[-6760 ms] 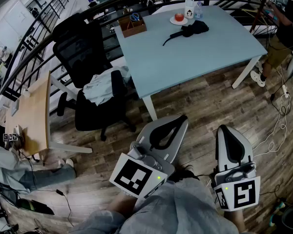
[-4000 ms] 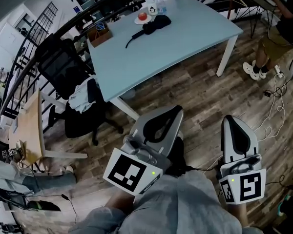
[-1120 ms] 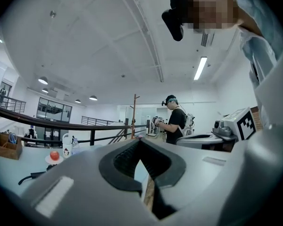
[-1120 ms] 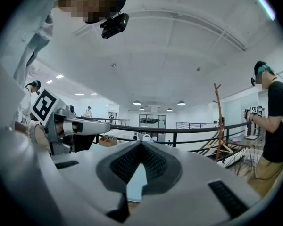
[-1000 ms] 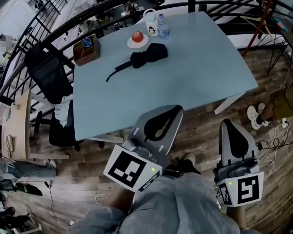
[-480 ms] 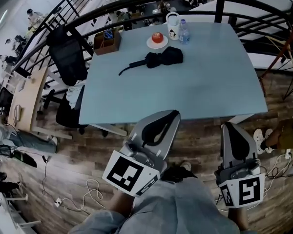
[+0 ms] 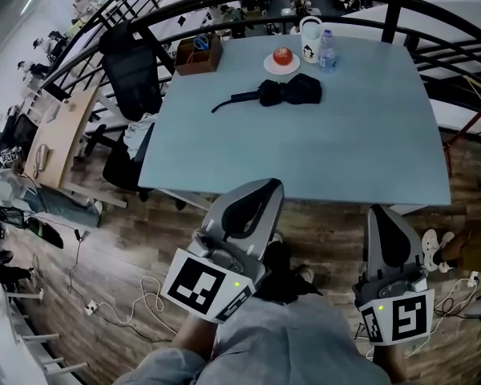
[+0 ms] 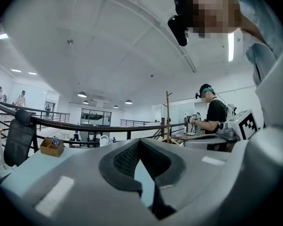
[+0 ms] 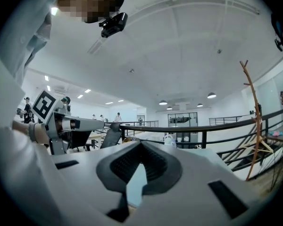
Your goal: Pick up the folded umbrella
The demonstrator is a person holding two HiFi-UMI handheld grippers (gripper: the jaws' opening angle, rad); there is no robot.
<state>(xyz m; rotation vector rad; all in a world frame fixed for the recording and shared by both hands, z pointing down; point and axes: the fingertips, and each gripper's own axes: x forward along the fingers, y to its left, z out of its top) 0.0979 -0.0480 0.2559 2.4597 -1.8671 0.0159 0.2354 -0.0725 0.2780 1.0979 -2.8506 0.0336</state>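
Jaws of grey left gripper (image 7: pixel 259 189) and grey right gripper (image 7: pixel 381 215) both closed, empty, held at near edge of pale blue table (image 7: pixel 345 151); black folded umbrella (image 7: pixel 293 91) lies well apart toward its far side.

The wooden box (image 7: pixel 197 54) holds things too small to tell.

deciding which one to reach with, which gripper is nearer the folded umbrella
Left. The left gripper is near the table edge, roughly facing the folded umbrella; the right gripper is farther off to its right.
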